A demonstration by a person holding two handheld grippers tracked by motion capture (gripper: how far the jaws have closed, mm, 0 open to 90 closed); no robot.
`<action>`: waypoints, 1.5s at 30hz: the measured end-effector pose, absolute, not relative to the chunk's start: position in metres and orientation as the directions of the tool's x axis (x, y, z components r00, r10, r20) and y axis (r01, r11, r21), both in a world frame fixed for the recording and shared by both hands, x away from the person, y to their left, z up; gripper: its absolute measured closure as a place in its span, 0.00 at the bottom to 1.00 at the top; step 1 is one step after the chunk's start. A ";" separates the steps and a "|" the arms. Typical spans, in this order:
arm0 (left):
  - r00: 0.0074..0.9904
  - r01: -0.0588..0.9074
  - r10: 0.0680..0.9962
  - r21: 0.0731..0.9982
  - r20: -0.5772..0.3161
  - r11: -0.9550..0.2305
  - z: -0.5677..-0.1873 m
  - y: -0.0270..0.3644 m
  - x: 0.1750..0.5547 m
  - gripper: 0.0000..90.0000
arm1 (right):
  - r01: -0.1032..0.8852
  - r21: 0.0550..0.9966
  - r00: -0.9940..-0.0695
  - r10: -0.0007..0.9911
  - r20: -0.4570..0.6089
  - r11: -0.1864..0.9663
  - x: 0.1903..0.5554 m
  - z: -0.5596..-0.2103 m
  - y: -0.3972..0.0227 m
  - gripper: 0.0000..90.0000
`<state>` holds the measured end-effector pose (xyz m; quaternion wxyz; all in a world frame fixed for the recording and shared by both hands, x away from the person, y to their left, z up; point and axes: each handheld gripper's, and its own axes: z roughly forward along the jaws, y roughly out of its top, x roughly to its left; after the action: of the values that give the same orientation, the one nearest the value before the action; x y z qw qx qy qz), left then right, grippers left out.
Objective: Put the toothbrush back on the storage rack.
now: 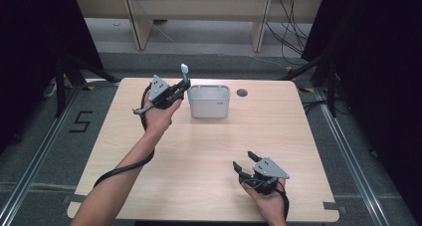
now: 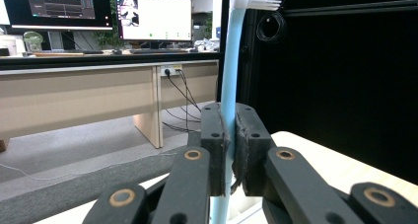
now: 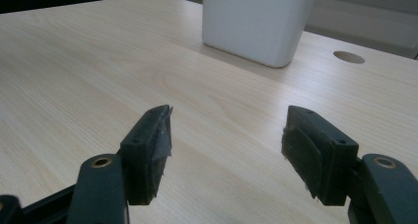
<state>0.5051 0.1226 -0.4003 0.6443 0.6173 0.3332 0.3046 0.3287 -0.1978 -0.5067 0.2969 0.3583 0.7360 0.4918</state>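
**Toothbrush held upright beside the white container**

Nearest the person's edge of the table [image 1: 209, 156], on its right side, the right gripper [image 1: 245, 162] is held low over the wood by a hand [image 1: 268, 196] that enters from the bottom of the high view. Its jaws are spread wide, and nothing is seen between them; in the right gripper view [image 3: 226, 135] bare light wood grain is seen through the gap, and the black pads [image 3: 160, 135] are touched by nothing. A grey three-cornered plate is carried on its top, and a cable is trailed back along the wrist.

Farther off, across the middle of the table, a bare stretch of wood is seen, well apart from either gripper.

Toward the far side, left of centre, the left gripper [image 1: 180, 91] is raised above the tabletop at the end of an outstretched forearm. Its jaws are closed tight on the light blue handle of a toothbrush [image 1: 185, 75], which is held about upright, with its white bristled head at the top. In the left gripper view the handle [image 2: 229, 76] is seen pinched between the two pads, with part of it extending below them and the bristles at the upper edge.

Just beside that gripper, to its right in the high view, a white rectangular container [image 1: 209, 102] is stood on the table, open at the top. The toothbrush is held by its left rim, outside and above it. A round cable hole [image 1: 242, 92] is set in the tabletop just right of the container.

Beyond the table, a desk with monitors [image 2: 153, 17] is visible.
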 end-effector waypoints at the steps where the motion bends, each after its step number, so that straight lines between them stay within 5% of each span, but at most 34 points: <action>1: 0.590 0.019 0.806 0.998 -0.054 0.053 -0.400 0.123 0.507 0.93 | 0.233 0.937 -0.565 0.820 -0.086 0.259 0.329 -0.507 -0.198 0.40; 45: 0.575 0.013 0.816 0.998 -0.062 0.067 -0.381 0.115 0.538 0.93 | 0.232 0.933 -0.576 0.812 -0.096 0.275 0.330 -0.508 -0.197 0.40</action>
<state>0.5379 0.1148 -0.3811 0.6463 0.6082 0.3406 0.3106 0.3297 -0.1972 -0.5076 0.2966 0.3521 0.7413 0.4884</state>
